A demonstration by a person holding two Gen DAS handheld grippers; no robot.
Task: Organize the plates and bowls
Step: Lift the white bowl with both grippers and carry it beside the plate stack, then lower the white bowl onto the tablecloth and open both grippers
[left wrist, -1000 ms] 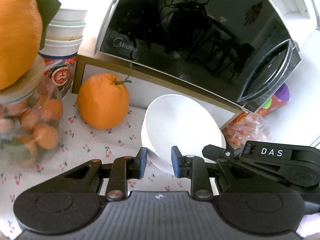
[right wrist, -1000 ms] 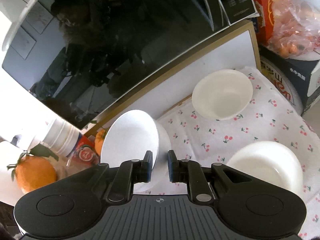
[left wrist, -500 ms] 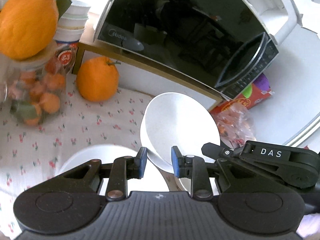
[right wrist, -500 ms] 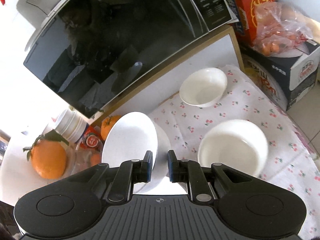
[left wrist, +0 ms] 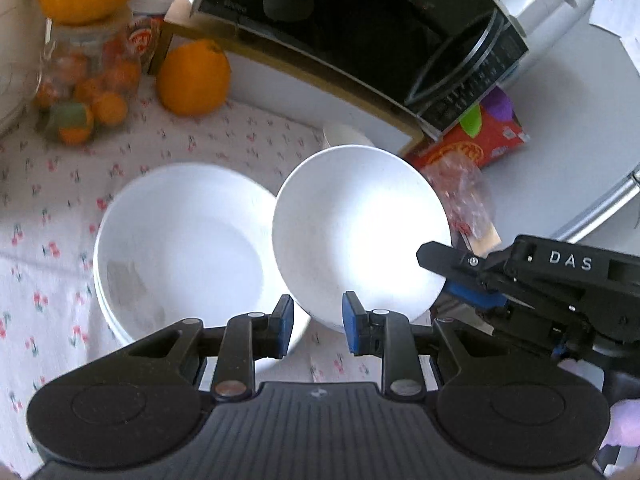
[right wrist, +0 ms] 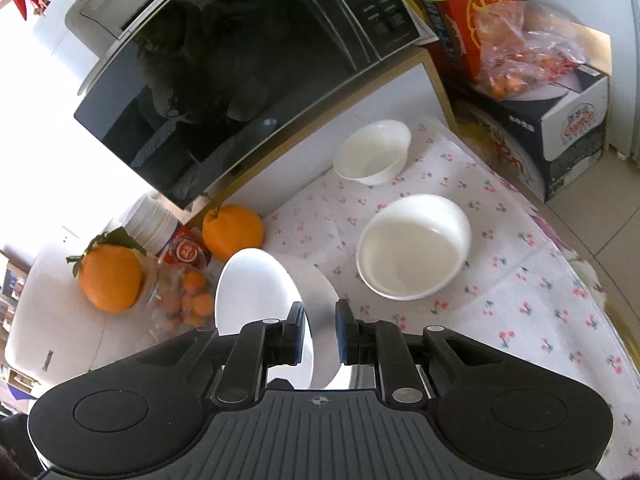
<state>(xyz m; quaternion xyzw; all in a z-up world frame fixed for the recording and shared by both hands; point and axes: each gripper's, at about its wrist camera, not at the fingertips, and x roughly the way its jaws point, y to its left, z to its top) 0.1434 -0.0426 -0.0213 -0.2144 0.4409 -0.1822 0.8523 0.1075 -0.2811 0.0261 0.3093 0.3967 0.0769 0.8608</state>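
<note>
Jar of small oranges (left wrist: pixel 80 92) at the cloth's left edge, stacked white bowls (left wrist: pixel 180 248) on bare cherry-print cloth (left wrist: pixel 36 280), tilted white bowl (left wrist: pixel 360 232) gripped jointly by left gripper (left wrist: pixel 318 324) and right gripper (left wrist: pixel 460 276), microwave (left wrist: pixel 360 24) overhanging behind, red box (left wrist: pixel 492 140) crowding right.

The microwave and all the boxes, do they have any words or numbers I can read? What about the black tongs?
"DAS": white letters on the right tongs, on the black body.
Microwave: the button panel's marks are too small to read; the door's brand mark is blurred.
Red box: a yellow round emblem, characters not legible.
Dark carton: a round logo and small print, too small to read.
Red-labelled cup: its label is blurred.
</note>
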